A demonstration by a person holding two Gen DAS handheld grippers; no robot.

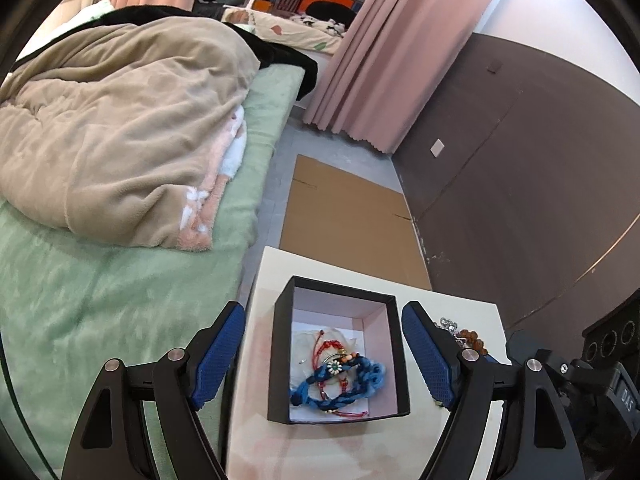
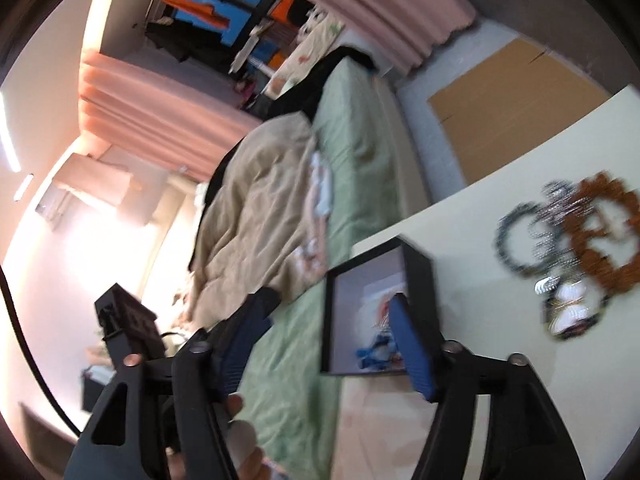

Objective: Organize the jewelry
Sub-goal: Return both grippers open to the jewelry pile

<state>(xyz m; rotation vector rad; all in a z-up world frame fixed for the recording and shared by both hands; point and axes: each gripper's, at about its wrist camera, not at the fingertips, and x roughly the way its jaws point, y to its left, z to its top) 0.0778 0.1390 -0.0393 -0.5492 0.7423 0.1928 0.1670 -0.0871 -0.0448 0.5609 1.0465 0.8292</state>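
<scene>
Nearby, bed (image 1: 120, 280) beside table (image 1: 260, 360), black box (image 1: 280, 360) between left tool (image 1: 324, 356) fingers, both tools (image 2: 332, 344) wide apart, empty

Both wrist views look down closely, sharing the black box (image 1: 340, 354) (image 2: 418, 276).

Open black box (image 1: 338, 354) upright, blue braid (image 1: 340, 382) and red cords (image 1: 328, 350) inside; brown bead bracelet (image 2: 604, 236), silver bracelets (image 2: 536, 236) overlapping beside it
</scene>
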